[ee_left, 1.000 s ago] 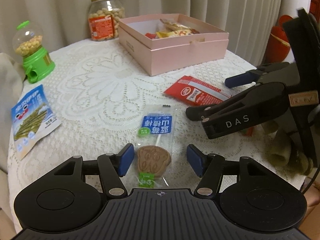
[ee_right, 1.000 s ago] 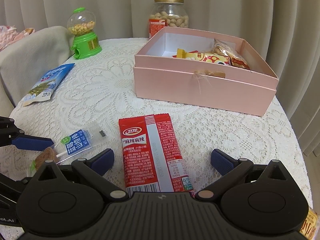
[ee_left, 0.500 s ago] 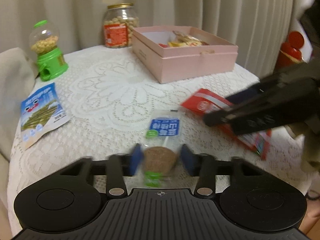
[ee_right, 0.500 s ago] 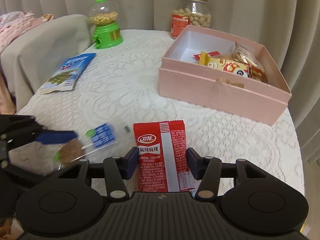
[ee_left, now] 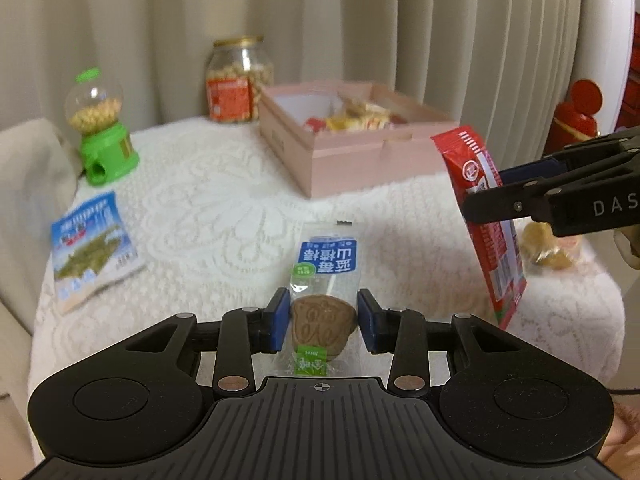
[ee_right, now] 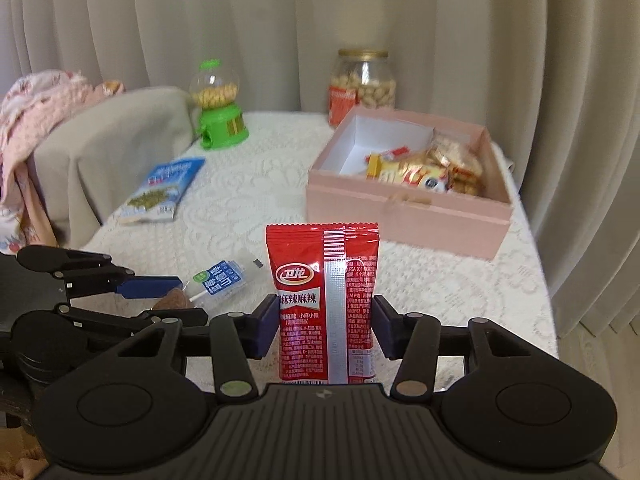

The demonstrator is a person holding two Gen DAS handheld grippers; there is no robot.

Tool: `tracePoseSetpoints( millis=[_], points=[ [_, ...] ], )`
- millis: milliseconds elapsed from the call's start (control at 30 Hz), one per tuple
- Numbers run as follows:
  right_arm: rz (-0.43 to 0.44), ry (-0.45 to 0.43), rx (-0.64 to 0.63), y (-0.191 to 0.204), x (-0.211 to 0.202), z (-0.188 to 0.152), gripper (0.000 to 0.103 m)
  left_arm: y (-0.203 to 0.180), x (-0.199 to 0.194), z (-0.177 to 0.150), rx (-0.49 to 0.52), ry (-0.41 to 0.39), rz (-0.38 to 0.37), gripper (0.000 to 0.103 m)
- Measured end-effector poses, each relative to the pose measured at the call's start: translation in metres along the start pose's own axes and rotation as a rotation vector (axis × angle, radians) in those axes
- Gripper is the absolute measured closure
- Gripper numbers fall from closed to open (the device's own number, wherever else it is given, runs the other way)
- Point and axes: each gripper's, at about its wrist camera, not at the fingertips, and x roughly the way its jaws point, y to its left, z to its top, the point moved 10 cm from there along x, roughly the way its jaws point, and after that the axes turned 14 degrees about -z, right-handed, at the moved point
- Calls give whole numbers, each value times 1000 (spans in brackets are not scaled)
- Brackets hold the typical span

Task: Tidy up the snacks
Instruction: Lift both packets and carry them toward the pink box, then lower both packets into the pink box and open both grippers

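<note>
My left gripper (ee_left: 323, 318) is shut on a clear lollipop packet (ee_left: 326, 276) with a blue label and a brown sweet, held above the table. It also shows in the right wrist view (ee_right: 218, 282). My right gripper (ee_right: 325, 330) is shut on a red spicy-snack packet (ee_right: 324, 304), lifted upright; it hangs at the right in the left wrist view (ee_left: 486, 216). The open pink box (ee_right: 404, 208) with several snacks inside stands ahead of both, and shows in the left wrist view (ee_left: 340, 160).
A blue seaweed snack bag (ee_left: 92, 244) lies at the table's left. A green gumball dispenser (ee_left: 102, 140) and a jar of nuts (ee_left: 238, 80) stand at the back. A small yellow snack (ee_left: 550, 250) lies at the right edge. Curtains hang behind.
Both grippers closed on their packets and lifted them off the lace tablecloth. The red packet went from lying flat to hanging upright.
</note>
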Motion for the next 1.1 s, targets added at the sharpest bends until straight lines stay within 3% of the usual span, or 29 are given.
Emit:
tracePoseSetpoints(
  millis=[233, 567, 667, 733, 800, 867, 967, 1100],
  points=[
    [19, -125, 60, -23, -45, 41, 55, -15, -26, 58, 21, -140, -25, 62],
    [-51, -299, 116, -85, -78, 152, 55, -8, -13, 201, 15, -333, -95, 61],
    [-38, -258, 144, -100, -52, 181, 55, 1, 14, 228, -23, -342, -131, 60],
    [-15, -185, 185, -106, -16, 195, 54, 19, 55, 229, -144, -311, -198, 59],
    [9, -80, 207, -106, 36, 203, 50, 40, 110, 213, -280, -197, -245, 60],
    [8, 20, 220, -104, 96, 200, 43, 57, 150, 191, -382, -91, -239, 61],
    [-59, 136, 210, -108, 156, 183, 43, 70, 158, 180, -393, -106, -234, 61],
    [-31, 159, 224, -112, 165, 160, 38, 82, 129, 171, -402, -147, -189, 62]
  ],
)
